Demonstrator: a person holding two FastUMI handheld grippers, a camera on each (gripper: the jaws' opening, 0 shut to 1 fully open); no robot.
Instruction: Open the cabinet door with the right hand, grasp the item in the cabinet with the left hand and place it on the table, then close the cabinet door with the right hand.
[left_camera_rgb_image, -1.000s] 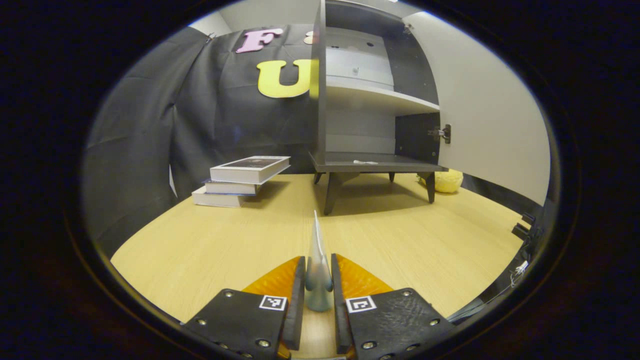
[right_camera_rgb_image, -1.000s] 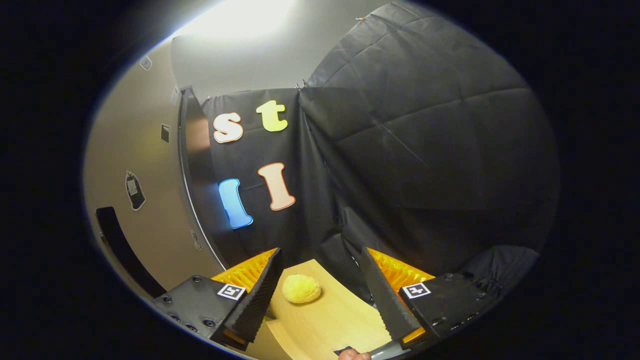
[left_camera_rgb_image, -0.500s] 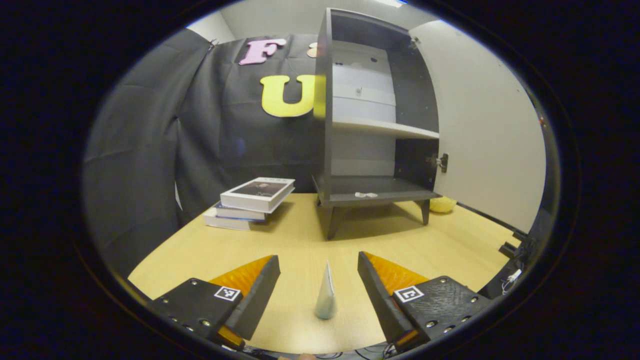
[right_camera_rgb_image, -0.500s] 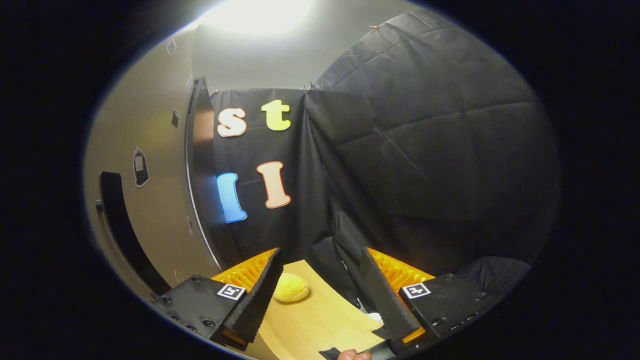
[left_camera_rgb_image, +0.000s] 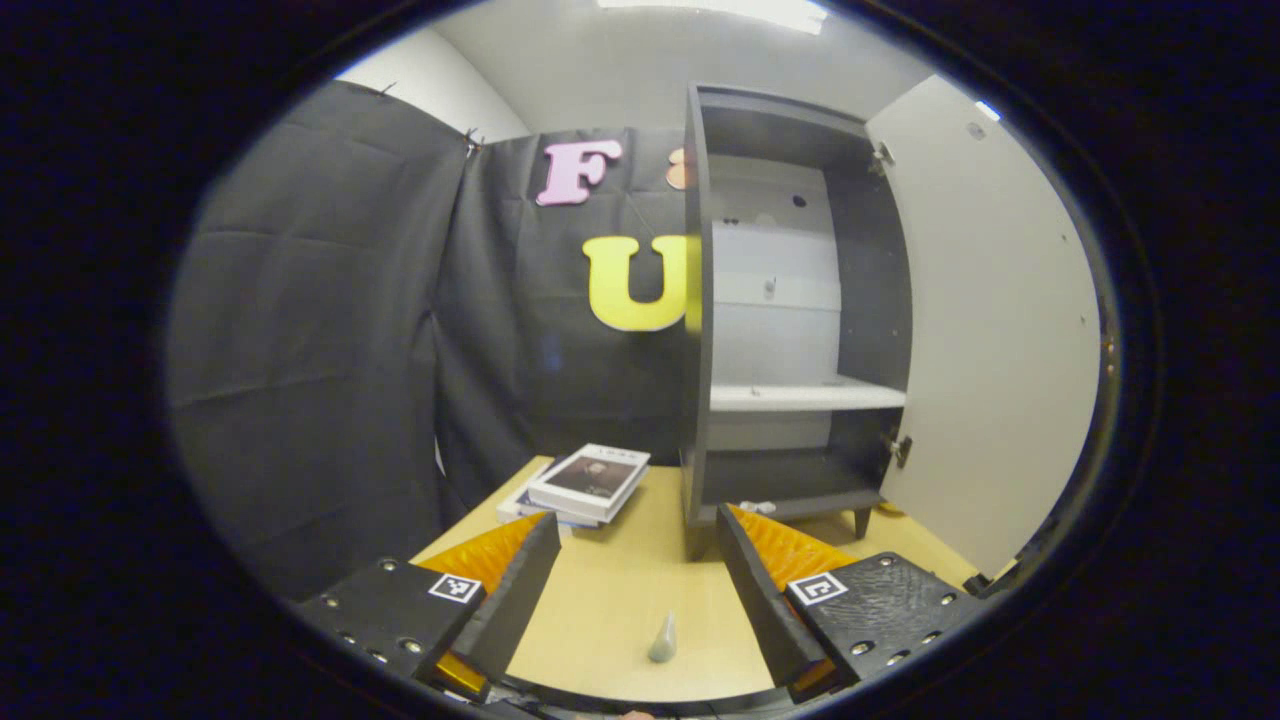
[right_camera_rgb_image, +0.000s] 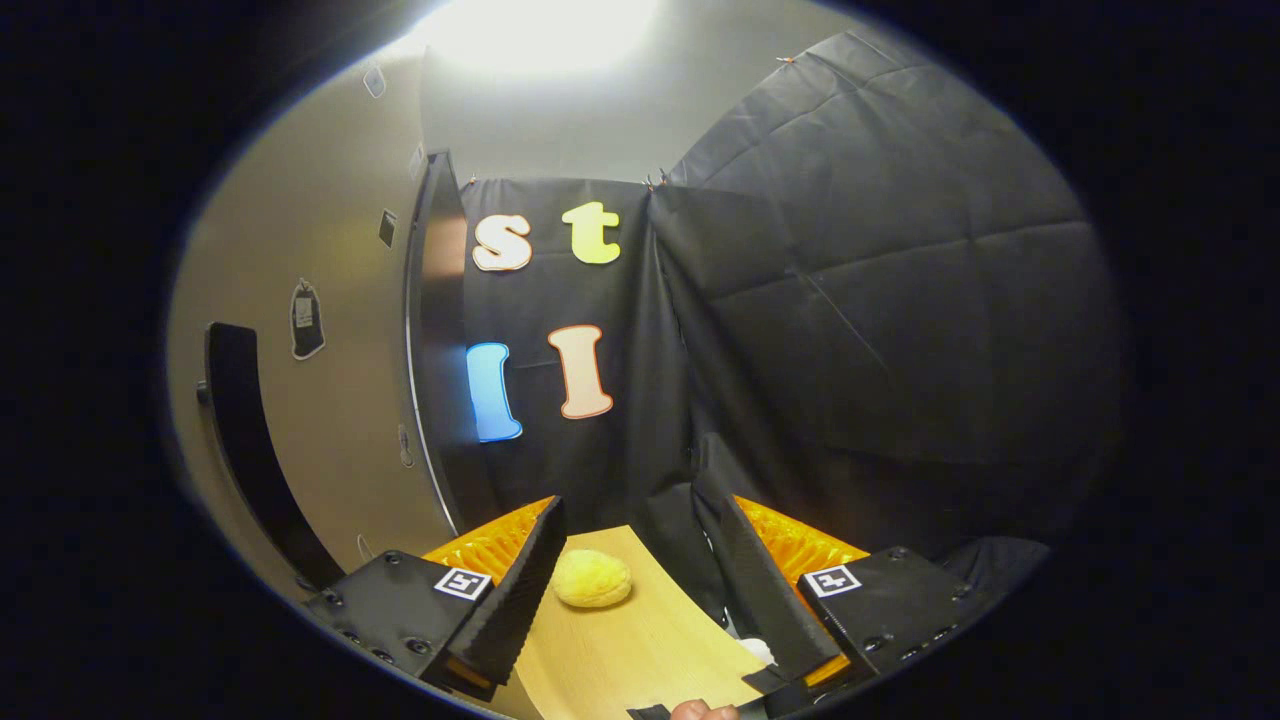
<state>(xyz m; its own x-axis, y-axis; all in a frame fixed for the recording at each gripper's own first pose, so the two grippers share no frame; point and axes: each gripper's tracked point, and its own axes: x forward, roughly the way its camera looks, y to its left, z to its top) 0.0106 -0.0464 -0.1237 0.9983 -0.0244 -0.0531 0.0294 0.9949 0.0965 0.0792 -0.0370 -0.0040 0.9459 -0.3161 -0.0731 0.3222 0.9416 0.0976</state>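
Small pale cone (left_camera_rgb_image: 662, 638) now released on worktop (left_camera_rgb_image: 600, 600) before cabinet (left_camera_rgb_image: 790, 300); left claw (left_camera_rgb_image: 632, 590) spread wide, empty, withdrawn; right claw (right_camera_rgb_image: 640, 580) open, empty; door (left_camera_rgb_image: 990, 330) closing next.

The desk (left_camera_rgb_image: 610, 600) is pale wood-grain laminate, smooth with a soft sheen. The cabinet (left_camera_rgb_image: 790, 330) has dark matt panels, a lighter matt shelf (left_camera_rgb_image: 805, 397) and a small shiny metal hinge (left_camera_rgb_image: 900, 447); its open door (left_camera_rgb_image: 990, 330) is smooth, matt off-white. The stacked books (left_camera_rgb_image: 585, 482) have glossy paper covers. The small cone-shaped item (left_camera_rgb_image: 662, 640) near the desk's front edge looks translucent and glassy. The yellow ball (right_camera_rgb_image: 592, 579) looks fuzzy and soft.
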